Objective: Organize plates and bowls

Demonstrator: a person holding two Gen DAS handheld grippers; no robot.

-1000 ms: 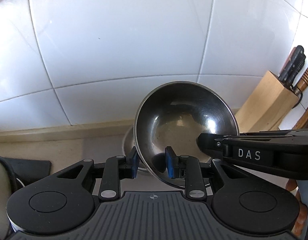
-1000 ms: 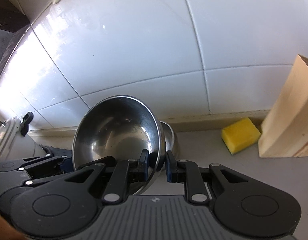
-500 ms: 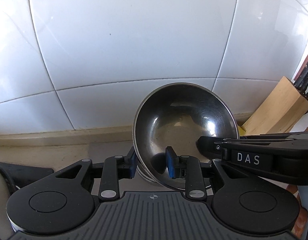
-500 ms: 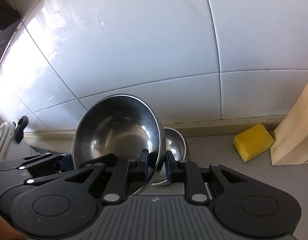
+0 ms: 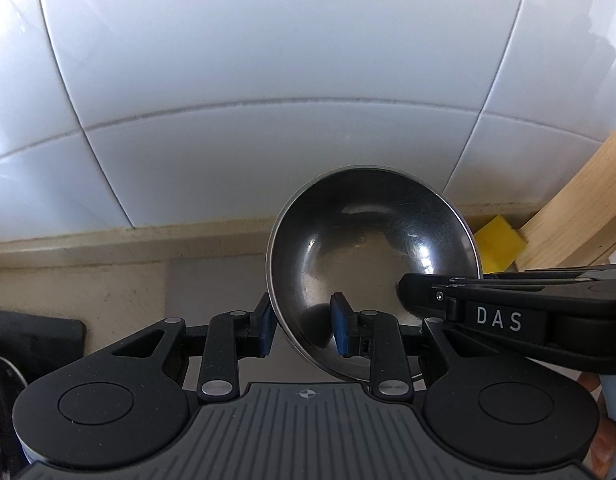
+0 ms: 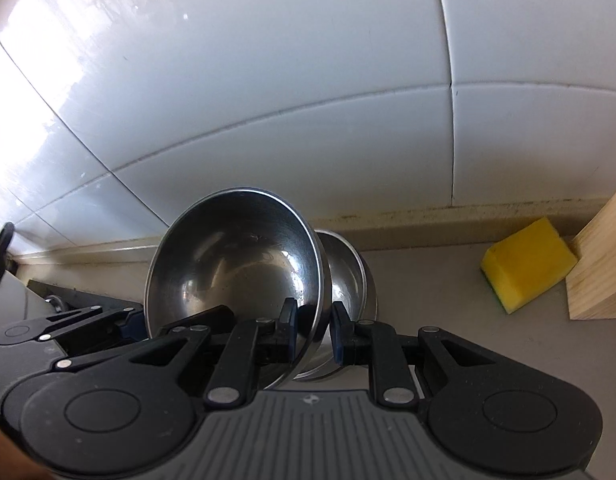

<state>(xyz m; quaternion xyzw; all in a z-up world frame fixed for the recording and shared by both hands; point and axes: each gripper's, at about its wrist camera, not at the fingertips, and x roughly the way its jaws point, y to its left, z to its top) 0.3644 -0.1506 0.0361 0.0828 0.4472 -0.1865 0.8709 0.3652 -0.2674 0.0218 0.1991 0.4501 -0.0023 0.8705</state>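
A steel bowl (image 5: 371, 248) is held tilted between both grippers, its hollow facing me. My left gripper (image 5: 302, 326) is shut on its left rim. My right gripper (image 6: 313, 330) is shut on its right rim, and the bowl (image 6: 236, 264) fills the middle of the right wrist view. A second steel bowl (image 6: 347, 276) sits on the counter just behind and right of the held one, partly hidden by it. The right gripper's body (image 5: 507, 312) crosses the left wrist view at the right.
White tiled wall (image 5: 268, 100) stands close behind. A yellow sponge (image 6: 527, 268) lies on the grey counter to the right, against a wooden knife block (image 6: 603, 264). A dark object (image 5: 32, 340) sits at the left edge.
Both grippers have carried the held bowl right and closer to the wall, down toward the second bowl. The sponge and knife block have shifted in view.
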